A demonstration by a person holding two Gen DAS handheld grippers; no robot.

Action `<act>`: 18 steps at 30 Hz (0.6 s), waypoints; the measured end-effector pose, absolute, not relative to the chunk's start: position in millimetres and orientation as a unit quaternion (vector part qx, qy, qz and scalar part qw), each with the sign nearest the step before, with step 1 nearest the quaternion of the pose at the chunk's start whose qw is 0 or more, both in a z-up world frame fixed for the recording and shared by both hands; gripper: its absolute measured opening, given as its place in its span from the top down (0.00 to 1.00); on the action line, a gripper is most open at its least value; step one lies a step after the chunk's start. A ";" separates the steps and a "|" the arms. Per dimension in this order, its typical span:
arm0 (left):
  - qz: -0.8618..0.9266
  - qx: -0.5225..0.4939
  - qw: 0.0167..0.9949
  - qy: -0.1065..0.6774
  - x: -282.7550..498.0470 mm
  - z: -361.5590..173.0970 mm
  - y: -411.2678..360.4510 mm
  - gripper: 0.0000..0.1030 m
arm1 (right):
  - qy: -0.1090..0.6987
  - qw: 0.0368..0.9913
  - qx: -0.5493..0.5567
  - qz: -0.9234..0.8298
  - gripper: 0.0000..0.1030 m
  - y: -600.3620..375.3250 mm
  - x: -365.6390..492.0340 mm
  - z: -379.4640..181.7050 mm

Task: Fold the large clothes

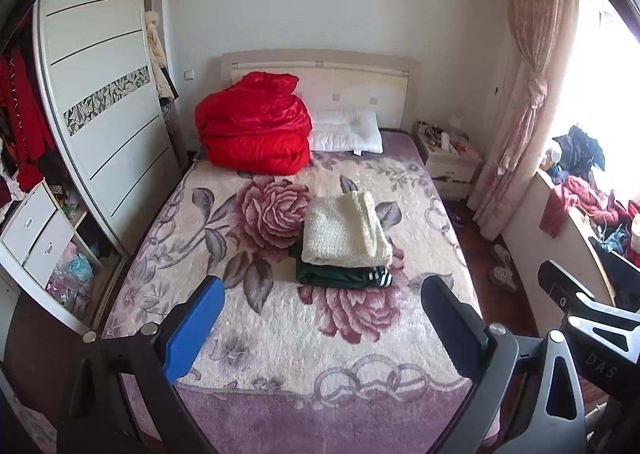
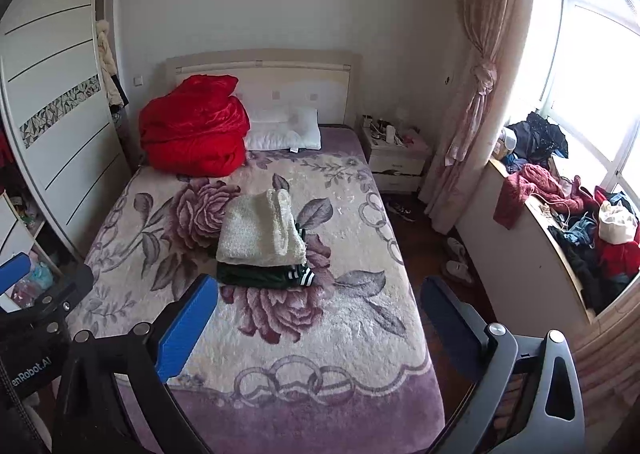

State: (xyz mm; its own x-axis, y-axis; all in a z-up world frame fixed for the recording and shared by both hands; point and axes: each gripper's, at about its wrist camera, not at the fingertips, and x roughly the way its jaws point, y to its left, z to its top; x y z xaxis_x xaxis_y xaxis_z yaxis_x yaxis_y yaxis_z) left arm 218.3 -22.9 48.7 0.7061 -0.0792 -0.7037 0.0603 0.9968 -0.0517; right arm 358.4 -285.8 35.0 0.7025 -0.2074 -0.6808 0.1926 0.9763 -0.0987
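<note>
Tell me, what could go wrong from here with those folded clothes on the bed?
The cream sweater sits on the dark green garment, slightly off-centre; adding or nudging could topple the stack. Both grippers, left and right, are open, holding nothing, well short of the unfolded clothes on the window ledge.

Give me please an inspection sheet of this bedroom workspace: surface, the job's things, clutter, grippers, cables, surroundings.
Surface: bed covered by a floral blanket, mostly bare near the foot.
Job's things: cream fleece garment, folded, lying on top of a folded dark green garment with white stripes, mid-bed.
Clutter: bundled red quilt and white pillow at the headboard; heap of clothes on the window ledge.
Grippers: left gripper open, holding nothing; right gripper open, holding nothing; both above the foot of the bed.
Cables: a thin white cord among the ledge clothes.
Surroundings: wardrobe at left, nightstand, tied curtain, slippers on the floor.
</note>
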 end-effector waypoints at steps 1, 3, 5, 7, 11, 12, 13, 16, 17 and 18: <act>-0.036 -0.013 0.924 0.379 217.6 49.4 -22.4 0.02 | 0.368 0.924 -0.009 -0.106 0.00 -286.3 358.0 37.2; -0.037 -0.013 0.925 0.378 216.5 50.4 -21.4 0.02 | 0.366 0.925 -0.007 -0.104 0.00 -287.6 356.7 41.6; -0.035 -0.011 0.926 0.376 214.6 51.3 -21.5 0.02 | 0.364 0.926 -0.007 -0.103 0.00 -290.2 358.7 45.1; -0.034 -0.011 0.926 0.375 214.1 52.2 -22.3 0.02 | 0.363 0.926 -0.005 -0.100 0.00 -291.9 357.2 47.4; -0.032 -0.009 0.928 0.372 209.6 54.0 -25.7 0.02 | 0.364 0.926 -0.004 -0.099 0.00 -293.1 355.1 48.1; -0.032 -0.008 0.928 0.371 207.8 54.3 -25.8 0.02 | 0.364 0.926 -0.003 -0.097 0.00 -293.8 354.6 48.8; -0.032 -0.009 0.928 0.371 206.6 54.6 -26.0 0.02 | 0.365 0.926 -0.003 -0.096 0.00 -294.7 354.6 49.4; -0.031 -0.008 0.928 0.370 204.6 55.5 -26.4 0.02 | 0.365 0.926 -0.004 -0.094 0.00 -296.7 354.4 50.9; -0.032 -0.009 0.929 0.370 203.8 56.2 -26.6 0.02 | 0.365 0.926 -0.005 -0.095 0.00 -296.4 354.9 50.7; -0.031 -0.008 0.928 0.370 204.1 56.1 -26.2 0.02 | 0.365 0.926 -0.004 -0.094 0.00 -296.7 354.2 50.7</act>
